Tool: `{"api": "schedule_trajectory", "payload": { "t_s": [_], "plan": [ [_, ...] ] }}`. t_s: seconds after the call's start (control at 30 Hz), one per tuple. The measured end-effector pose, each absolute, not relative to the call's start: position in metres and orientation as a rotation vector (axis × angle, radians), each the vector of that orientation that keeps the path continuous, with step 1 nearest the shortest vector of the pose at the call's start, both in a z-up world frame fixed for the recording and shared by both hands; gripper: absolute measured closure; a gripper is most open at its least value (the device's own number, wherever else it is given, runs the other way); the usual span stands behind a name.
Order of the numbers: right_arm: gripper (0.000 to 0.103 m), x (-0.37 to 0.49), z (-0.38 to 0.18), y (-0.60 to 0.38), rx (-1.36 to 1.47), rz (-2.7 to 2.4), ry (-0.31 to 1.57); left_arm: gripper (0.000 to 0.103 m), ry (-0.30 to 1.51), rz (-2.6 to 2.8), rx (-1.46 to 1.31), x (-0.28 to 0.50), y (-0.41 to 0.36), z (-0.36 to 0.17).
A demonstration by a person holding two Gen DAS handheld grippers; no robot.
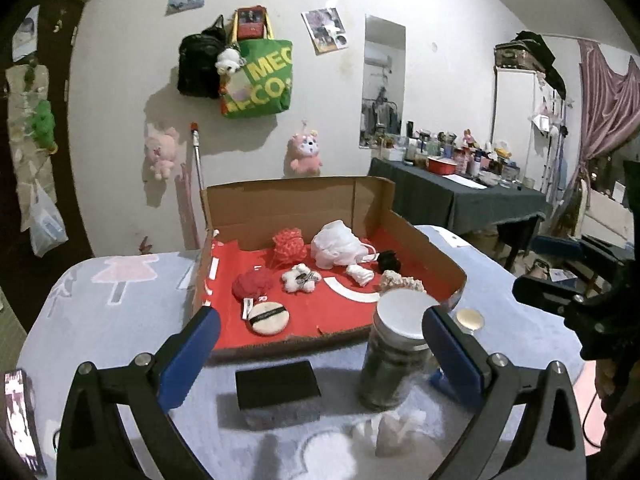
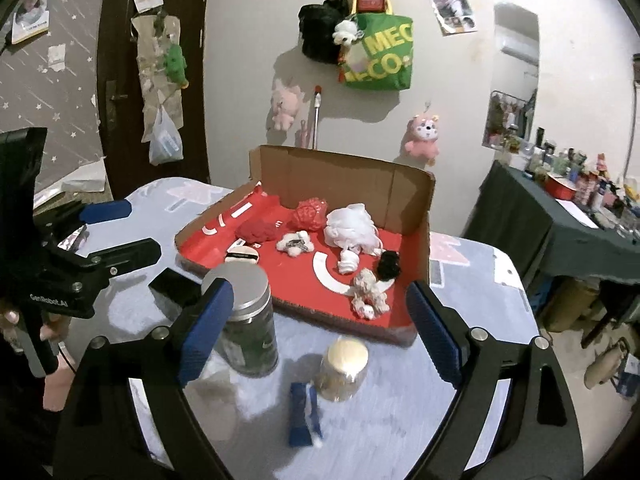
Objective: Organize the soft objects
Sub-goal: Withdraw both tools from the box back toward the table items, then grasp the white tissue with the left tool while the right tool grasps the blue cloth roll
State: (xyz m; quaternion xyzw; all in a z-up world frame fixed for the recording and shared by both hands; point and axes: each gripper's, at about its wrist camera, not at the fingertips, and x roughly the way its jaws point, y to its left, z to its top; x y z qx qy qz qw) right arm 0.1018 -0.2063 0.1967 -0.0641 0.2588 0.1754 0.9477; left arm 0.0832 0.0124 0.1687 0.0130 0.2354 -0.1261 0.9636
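Observation:
A cardboard box [image 1: 280, 204] [image 2: 340, 176] with a red floor holds several soft things: two red mesh puffs [image 1: 253, 285] [image 2: 308, 213], a white mesh puff [image 1: 336, 246] [image 2: 350, 226], a fluffy white flower [image 1: 300, 277], a round powder puff [image 1: 268, 318], a black scrunchie [image 2: 388, 265] and a beige scrunchie [image 2: 368, 292]. A white crumpled wad [image 1: 396, 428] lies on the table near me. My left gripper [image 1: 320, 356] stands open above the table before the box, nothing between its blue pads. My right gripper [image 2: 320, 332] is open too, holding nothing.
A glass jar with a silver lid [image 1: 396, 344] [image 2: 248, 320] and a small gold-lidded jar [image 2: 344, 364] stand in front of the box. A black card [image 1: 278, 384], a blue packet [image 2: 304, 412] and a phone [image 1: 20, 420] lie on the blue tablecloth. A cluttered dark-clothed table [image 1: 460, 196] stands at right.

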Motion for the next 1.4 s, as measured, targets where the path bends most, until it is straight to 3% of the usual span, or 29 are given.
{"api": "schedule_trajectory", "payload": {
  "t_s": [0.57,1.23,1.4],
  "plan": [
    [0.014,0.054,0.130,-0.206,-0.098,0.279,0.524,0.000,0.558,-0.261,-0.069,0.054,-0.002,0.096],
    [0.014,0.078,0.057,-0.222,-0.040,0.276,0.668,0.001,0.733,-0.244,-0.020,0.075,-0.026,0.034],
    [0.014,0.088,0.050,-0.221,-0.058,0.323,0.695,0.009,0.772,-0.261,0.013,0.082,-0.034,0.032]
  ]
}}
